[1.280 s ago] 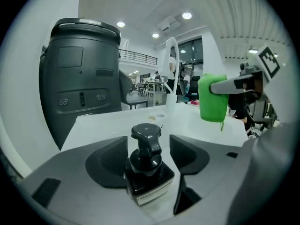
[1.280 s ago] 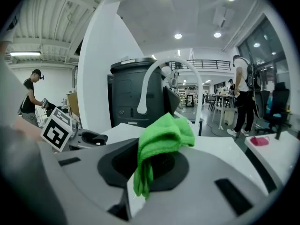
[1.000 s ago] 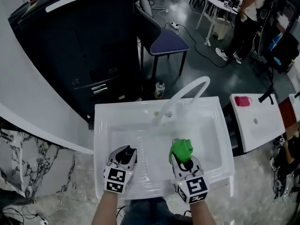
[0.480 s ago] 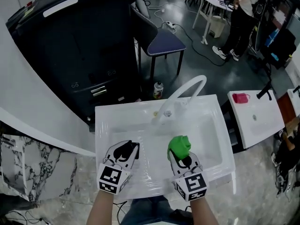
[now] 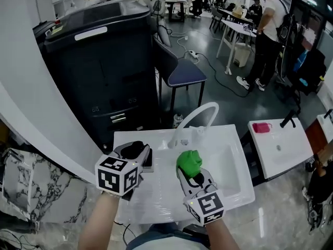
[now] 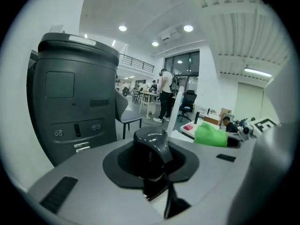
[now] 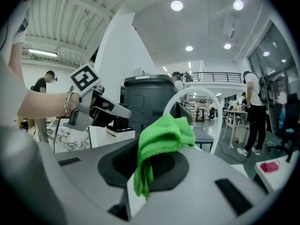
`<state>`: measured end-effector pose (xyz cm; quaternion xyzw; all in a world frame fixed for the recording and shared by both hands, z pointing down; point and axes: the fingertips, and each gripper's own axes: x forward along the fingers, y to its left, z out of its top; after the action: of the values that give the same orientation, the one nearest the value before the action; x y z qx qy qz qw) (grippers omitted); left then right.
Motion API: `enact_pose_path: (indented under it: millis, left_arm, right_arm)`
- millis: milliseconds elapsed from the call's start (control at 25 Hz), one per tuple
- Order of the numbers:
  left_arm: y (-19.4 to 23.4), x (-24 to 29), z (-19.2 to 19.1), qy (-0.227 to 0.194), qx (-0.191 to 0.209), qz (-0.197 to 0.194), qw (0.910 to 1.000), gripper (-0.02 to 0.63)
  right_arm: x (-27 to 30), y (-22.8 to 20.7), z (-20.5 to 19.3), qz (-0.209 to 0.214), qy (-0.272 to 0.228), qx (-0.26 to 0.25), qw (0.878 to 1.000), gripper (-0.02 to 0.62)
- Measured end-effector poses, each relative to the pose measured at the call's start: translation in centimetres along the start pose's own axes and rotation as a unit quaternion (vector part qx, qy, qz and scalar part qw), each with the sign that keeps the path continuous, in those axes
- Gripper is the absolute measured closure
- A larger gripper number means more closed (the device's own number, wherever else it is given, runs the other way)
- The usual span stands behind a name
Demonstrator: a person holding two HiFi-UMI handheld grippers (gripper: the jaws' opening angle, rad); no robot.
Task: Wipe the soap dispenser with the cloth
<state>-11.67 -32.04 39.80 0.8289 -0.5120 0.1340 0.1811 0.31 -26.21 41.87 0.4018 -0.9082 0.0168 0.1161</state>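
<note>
The left gripper (image 5: 136, 154) is shut on the soap dispenser (image 6: 152, 143). Its jaws have just been closing, and the dispenser's dark top stands up between them while the rest drops out of sight below. The long axis looks roughly upright, across the jaws, though the lower part is hidden. The dispenser appears lifted off the surface, over the near left rim of the sink (image 5: 237, 184).

To the right of that tool, a little apart and at about the same reach, the cloth (image 5: 188, 161) sits bunched in the right gripper (image 5: 191, 175). Its jaws are clamped on the lower folds, and the green wad sticks out past the tips. From the right gripper the dispenser lies to the left, near but not touching.

As I read it, the wipe turns on closing that sideways gap. The right hand carries the cloth, so it is the one to travel, and strokes along the upright body would suit. The air between the two tools, above the sink, is open. The faucet (image 5: 200, 113) arches up just ahead of the cloth and the sink's rim runs below, so both are edges to keep off.
</note>
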Motion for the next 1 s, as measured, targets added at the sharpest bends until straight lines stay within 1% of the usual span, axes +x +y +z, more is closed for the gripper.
enact_pose_path:
  millis: [80,160,200,240,320,400,480,640,680,760,840,1000]
  left_arm:
    - [0.3,-0.1,0.7,0.014,-0.041,0.002,0.9991,0.512]
    - [0.5,-0.1,1.0,0.023,-0.079,0.006,0.9966,0.512]
    - [0.5,-0.1,1.1,0.026,-0.092,0.009,0.9953,0.512]
    - [0.4,-0.1,1.1,0.029,-0.103,0.012,0.9942,0.512]
    - [0.4,0.1,1.0,0.033,-0.119,0.018,0.9921,0.512]
    - [0.5,0.2,0.9,0.039,-0.134,0.028,0.9898,0.512]
    - [0.6,0.3,0.9,0.041,-0.154,0.036,0.9865,0.512]
    - [0.8,0.3,0.6,0.032,-0.213,0.050,0.9753,0.512]
    - [0.9,0.3,0.6,0.029,-0.222,0.054,0.9732,0.512]
    - [1.0,0.3,0.5,0.025,-0.224,0.062,0.9723,0.512]
    - [1.1,0.2,0.4,0.025,-0.219,0.065,0.9733,0.512]
    - [1.1,-0.3,0.3,0.020,-0.221,0.054,0.9735,0.512]
  right_arm:
    - [0.0,1.3,0.9,0.034,-0.016,0.012,0.999,0.549]
    - [-0.2,3.2,1.7,0.087,-0.035,0.033,0.995,0.549]
    - [-0.3,4.3,2.1,0.119,-0.046,0.048,0.991,0.549]
    - [-0.3,5.3,2.6,0.151,-0.057,0.065,0.985,0.549]
    - [-0.2,7.2,3.6,0.209,-0.080,0.106,0.969,0.549]
    - [0.4,8.3,4.3,0.244,-0.091,0.135,0.956,0.549]
    - [1.5,8.6,4.1,0.250,-0.084,0.147,0.953,0.549]
    - [3.5,8.7,3.6,0.235,-0.071,0.160,0.956,0.549]
    - [3.9,8.6,3.6,0.227,-0.069,0.160,0.958,0.549]
    - [4.5,8.2,3.2,0.204,-0.061,0.163,0.963,0.550]
    - [4.7,7.5,2.5,0.186,-0.050,0.174,0.966,0.549]
    - [4.3,5.7,1.0,0.170,-0.027,0.186,0.967,0.549]
